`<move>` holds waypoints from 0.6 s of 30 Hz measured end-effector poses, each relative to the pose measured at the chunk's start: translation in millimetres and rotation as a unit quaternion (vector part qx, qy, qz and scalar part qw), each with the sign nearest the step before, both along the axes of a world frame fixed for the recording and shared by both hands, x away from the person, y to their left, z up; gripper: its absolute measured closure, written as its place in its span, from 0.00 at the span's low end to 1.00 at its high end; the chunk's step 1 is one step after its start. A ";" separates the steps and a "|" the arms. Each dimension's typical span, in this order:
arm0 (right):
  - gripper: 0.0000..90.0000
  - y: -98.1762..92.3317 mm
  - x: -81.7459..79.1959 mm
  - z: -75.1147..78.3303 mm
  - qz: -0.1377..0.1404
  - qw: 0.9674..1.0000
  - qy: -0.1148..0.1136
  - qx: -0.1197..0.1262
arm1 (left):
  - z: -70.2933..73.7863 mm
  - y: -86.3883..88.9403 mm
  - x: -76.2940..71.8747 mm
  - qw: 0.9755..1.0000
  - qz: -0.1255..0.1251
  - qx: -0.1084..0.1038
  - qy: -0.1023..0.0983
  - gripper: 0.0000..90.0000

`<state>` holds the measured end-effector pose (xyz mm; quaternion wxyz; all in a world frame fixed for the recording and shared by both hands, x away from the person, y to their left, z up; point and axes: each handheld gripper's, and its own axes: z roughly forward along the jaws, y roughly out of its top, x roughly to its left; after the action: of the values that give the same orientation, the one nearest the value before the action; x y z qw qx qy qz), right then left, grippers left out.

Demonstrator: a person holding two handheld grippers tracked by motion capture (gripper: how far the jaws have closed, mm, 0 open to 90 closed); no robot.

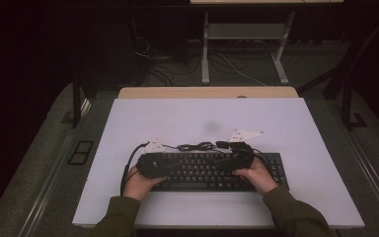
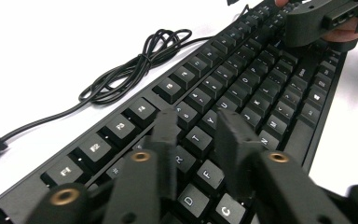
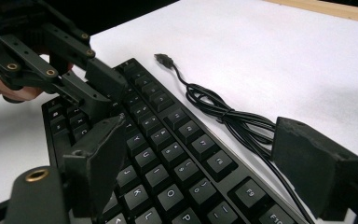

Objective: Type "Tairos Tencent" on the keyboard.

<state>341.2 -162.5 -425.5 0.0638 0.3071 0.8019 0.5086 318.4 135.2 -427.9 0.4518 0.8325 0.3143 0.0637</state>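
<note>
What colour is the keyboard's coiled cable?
Black. The cable lies bundled on the white table behind the keyboard; clearest in the left gripper view.

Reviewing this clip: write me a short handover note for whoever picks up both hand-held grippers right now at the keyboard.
Left hand-held gripper: jaws slightly parted, nothing between them, tips over the letter keys at the left part of the black keyboard.
Right hand-held gripper: jaws wide open, nothing held, spanning the keyboard's far edge, one pad over the keys, the other over the cable.
Things: the keyboard lies flat near the front of the white table. Its cable lies loosely bundled behind it, plug loose on the table.
Done: both grippers are placed over the keyboard.
Left: nothing is gripped yet; it looks as if key pressing or a lift comes next.
</note>
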 end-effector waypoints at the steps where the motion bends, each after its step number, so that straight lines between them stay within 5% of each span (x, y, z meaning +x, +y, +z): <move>1: 0.20 0.7 -0.5 -0.5 0.002 1.000 -0.001 -0.002 | 0.1 0.6 -0.3 1.000 -0.001 0.000 -0.004 0.70; 12: 0.20 7.3 1.4 -1.8 0.022 1.000 0.008 -0.003 | -0.5 8.4 -6.4 1.000 0.021 0.008 -0.018 0.18; 18: 0.16 6.6 1.8 2.3 0.048 0.999 0.018 0.003 | 0.6 11.9 -10.3 0.999 0.031 0.003 -0.020 0.09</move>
<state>343.0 -155.9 -423.2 0.0239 0.2775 0.8152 0.5079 308.1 147.1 -427.3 0.4535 0.8223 0.3306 0.0947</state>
